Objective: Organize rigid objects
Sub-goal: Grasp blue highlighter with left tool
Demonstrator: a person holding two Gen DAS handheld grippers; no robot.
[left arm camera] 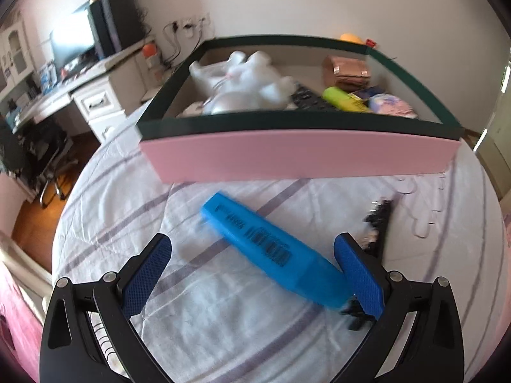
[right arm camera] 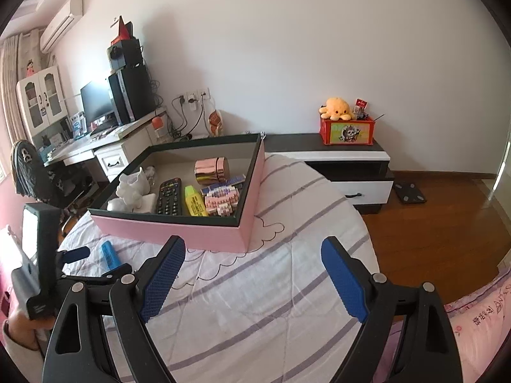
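Note:
A blue highlighter lies on the striped bedsheet, slanting between the open fingers of my left gripper; its near end touches the right finger. It also shows in the right wrist view. A small black object lies to its right. Behind stands a pink box with a dark rim, also in the right wrist view. It holds a white figurine, a remote, a yellow highlighter, a brick model and a copper cylinder. My right gripper is open and empty over the sheet.
The left gripper's body shows at the left of the right wrist view. A desk with monitor stands left of the bed, a low cabinet with a red box and yellow plush behind it. Wood floor lies to the right.

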